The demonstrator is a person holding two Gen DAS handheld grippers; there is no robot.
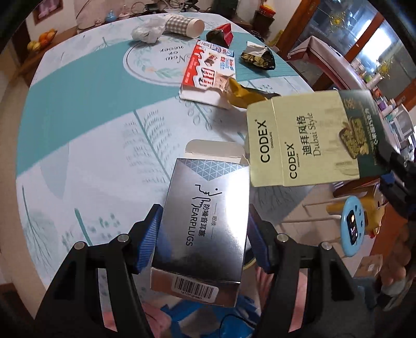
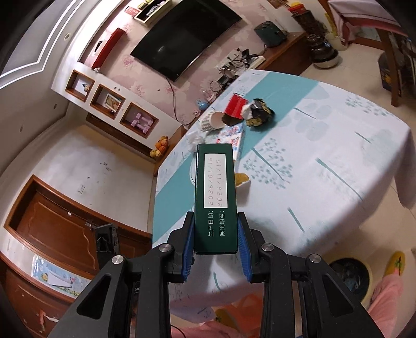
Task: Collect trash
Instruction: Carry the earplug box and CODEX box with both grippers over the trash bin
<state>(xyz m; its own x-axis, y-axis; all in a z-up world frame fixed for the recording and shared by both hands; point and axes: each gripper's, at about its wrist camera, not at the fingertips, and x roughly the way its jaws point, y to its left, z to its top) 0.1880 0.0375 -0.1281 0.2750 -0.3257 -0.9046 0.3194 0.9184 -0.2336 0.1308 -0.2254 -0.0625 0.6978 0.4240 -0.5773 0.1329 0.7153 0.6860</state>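
Where the left wrist camera looks down, the left gripper (image 1: 201, 239) has a silver earplug box (image 1: 205, 221) between its blue pads (image 1: 149, 239); the near pad lies against the box's side, the far one is mostly hidden behind it, so the jaws stand fairly wide and clamped on the box. Its top flap hangs open over the table (image 1: 78, 130). Just right of it floats a green chocolate box (image 1: 312, 140), its far end cut off by the right gripper (image 1: 395, 166), which shows only as a dark blur at the frame's edge. Farther back lie a red-and-white carton (image 1: 208, 70), a yellow wrapper (image 1: 241, 93) partly behind the chocolate box, a dark wrapper (image 1: 257, 58), a small red carton (image 1: 225, 33), a checked cup (image 1: 183, 24) on its side and crumpled plastic (image 1: 147, 31). The near left of the cloth is bare.

From the right wrist camera, the right gripper (image 2: 215, 241) pinches the chocolate box (image 2: 215, 197) by its narrow sides, jaws nearly closed on it, only its dated end face showing. The box hides much of the carton (image 2: 234, 137) behind it; the yellow wrapper (image 2: 243, 179) peeks out at its right. Beyond sit the cup (image 2: 213, 121), the red carton (image 2: 235, 106) and the dark wrapper (image 2: 260, 114), bunched near the far edge. The right half of the table (image 2: 338, 156) is open, its cloth drooping over the rim. Below right, a dark bin (image 2: 349, 275) stands on the floor, half hidden by the gripper's arm and a pink sleeve (image 2: 390, 293).
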